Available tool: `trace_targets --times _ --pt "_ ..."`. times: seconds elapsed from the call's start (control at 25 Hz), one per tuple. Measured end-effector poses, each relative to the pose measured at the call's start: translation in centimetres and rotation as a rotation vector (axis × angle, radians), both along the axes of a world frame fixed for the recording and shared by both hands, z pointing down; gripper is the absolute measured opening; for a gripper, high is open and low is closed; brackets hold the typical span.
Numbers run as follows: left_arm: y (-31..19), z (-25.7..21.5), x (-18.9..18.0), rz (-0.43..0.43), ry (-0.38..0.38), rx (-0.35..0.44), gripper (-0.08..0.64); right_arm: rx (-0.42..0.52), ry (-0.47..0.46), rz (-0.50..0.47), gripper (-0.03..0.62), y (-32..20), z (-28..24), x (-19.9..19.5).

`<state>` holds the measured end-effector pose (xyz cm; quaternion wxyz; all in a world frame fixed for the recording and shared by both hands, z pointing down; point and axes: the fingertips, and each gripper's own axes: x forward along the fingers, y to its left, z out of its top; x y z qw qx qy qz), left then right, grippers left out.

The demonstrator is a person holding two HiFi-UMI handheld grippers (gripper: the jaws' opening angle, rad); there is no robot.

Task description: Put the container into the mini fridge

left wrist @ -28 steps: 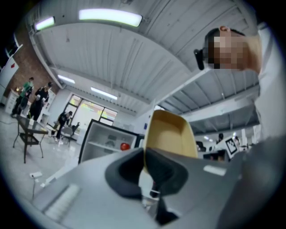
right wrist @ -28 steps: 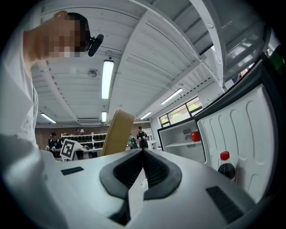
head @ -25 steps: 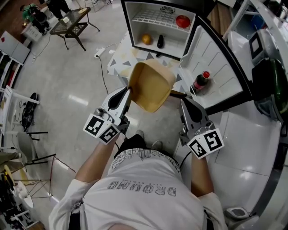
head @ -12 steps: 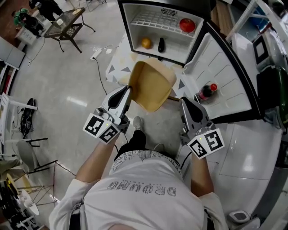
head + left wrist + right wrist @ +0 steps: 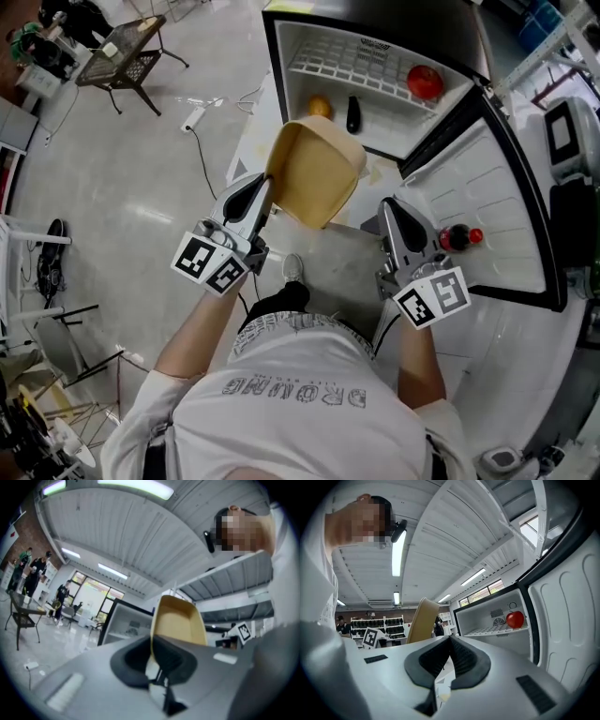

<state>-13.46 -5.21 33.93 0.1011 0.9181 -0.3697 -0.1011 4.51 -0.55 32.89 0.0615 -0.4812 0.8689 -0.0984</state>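
Note:
The tan, open-topped container (image 5: 314, 173) is held tilted in front of the open mini fridge (image 5: 291, 52). My left gripper (image 5: 270, 184) is shut on the container's left rim; in the left gripper view the rim (image 5: 154, 620) runs up from between the pads of that gripper (image 5: 151, 641). My right gripper (image 5: 387, 208) is shut with nothing in it, just right of the container and apart from it. In the right gripper view the container (image 5: 421, 619) shows edge-on to the left of the jaws (image 5: 450, 641).
Inside the fridge are a red apple (image 5: 425, 82) on the wire shelf, and an orange (image 5: 320, 105) and a dark oblong item (image 5: 353, 114) below. The open door (image 5: 487, 187) swings out to the right and holds a red-capped bottle (image 5: 457, 236). A cable lies on the floor (image 5: 199, 112).
The fridge has shifted right and sits closer in the head view. The container stays in the left gripper's hold, and both grippers keep their pose.

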Motion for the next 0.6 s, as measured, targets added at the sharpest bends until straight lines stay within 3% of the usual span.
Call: trace_targets --times 0.6 --pt "-10.6 1.0 -3.5 0.054 -0.014 -0.036 0.017 -0.034 0.029 0.099 0.002 -8.1 -0.4 -3.8"
